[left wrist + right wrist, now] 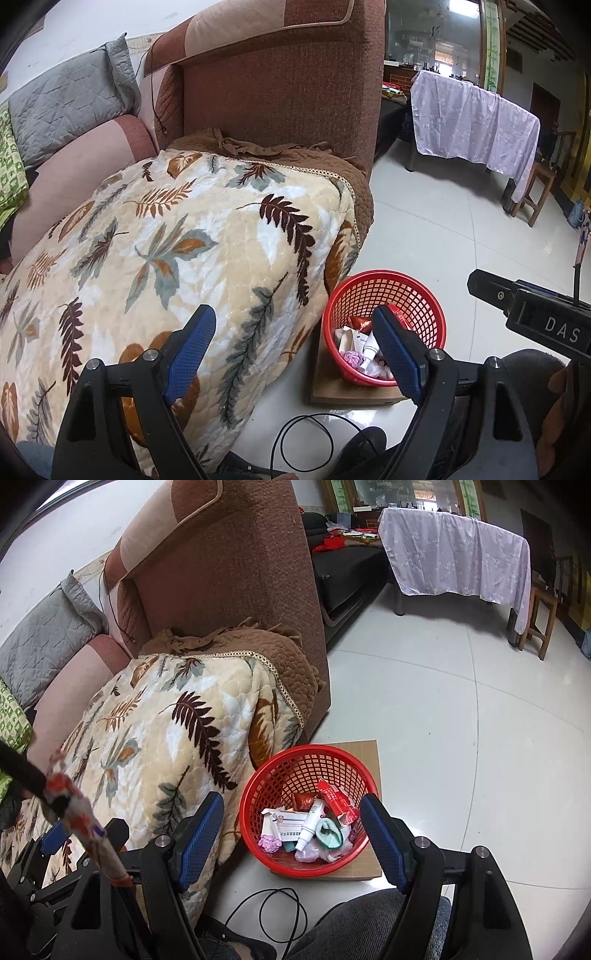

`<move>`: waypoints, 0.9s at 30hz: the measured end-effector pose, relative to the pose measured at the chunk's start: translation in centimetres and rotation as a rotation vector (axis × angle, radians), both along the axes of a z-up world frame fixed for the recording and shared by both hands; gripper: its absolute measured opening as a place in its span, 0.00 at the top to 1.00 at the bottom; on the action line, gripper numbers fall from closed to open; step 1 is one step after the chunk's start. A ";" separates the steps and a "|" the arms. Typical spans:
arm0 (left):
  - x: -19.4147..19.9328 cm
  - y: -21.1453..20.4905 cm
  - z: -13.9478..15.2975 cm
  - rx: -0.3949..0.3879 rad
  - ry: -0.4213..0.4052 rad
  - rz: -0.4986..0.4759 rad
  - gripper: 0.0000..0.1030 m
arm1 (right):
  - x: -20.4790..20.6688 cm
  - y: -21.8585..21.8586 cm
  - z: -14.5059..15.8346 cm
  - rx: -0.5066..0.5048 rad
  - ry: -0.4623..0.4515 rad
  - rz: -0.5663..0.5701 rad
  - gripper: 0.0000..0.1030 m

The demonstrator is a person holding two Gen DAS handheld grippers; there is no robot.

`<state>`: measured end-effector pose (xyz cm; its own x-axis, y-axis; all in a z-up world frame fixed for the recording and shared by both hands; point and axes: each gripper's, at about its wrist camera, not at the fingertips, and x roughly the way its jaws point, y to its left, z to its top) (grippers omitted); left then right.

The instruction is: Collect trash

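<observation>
A red mesh basket (280,775) stands on a flat cardboard piece (364,751) on the floor beside the sofa. It holds trash: a white tube (310,825), a red wrapper (338,801), a white box (290,821), a pink crumpled scrap (269,843). My right gripper (291,834) is open and empty just above the basket. My left gripper (295,347) is open and empty, over the leaf-print blanket (166,266) and the basket (417,295). The left gripper also shows at the left of the right wrist view (55,834).
A brown sofa (280,81) with a grey cushion (66,107) fills the left. A black cable (280,908) loops on the tiled floor. A table under a lilac cloth (454,554) and a wooden stool (543,616) stand far right.
</observation>
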<state>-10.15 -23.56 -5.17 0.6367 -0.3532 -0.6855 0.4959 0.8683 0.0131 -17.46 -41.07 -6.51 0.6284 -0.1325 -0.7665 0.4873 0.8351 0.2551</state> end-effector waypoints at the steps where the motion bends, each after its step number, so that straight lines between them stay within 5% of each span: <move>1: 0.0 0.0 0.0 0.001 0.002 0.000 0.17 | 0.0 0.0 0.0 0.000 0.000 0.000 0.22; 27: -0.1 0.2 -0.6 -0.002 0.020 -0.003 0.17 | 0.0 0.3 0.1 -0.001 0.000 0.001 0.22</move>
<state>-10.24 -23.37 -5.76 0.6216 -0.3566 -0.6974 0.4987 0.8668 0.0013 -17.47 -40.75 -6.39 0.6285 -0.1331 -0.7663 0.4869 0.8357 0.2542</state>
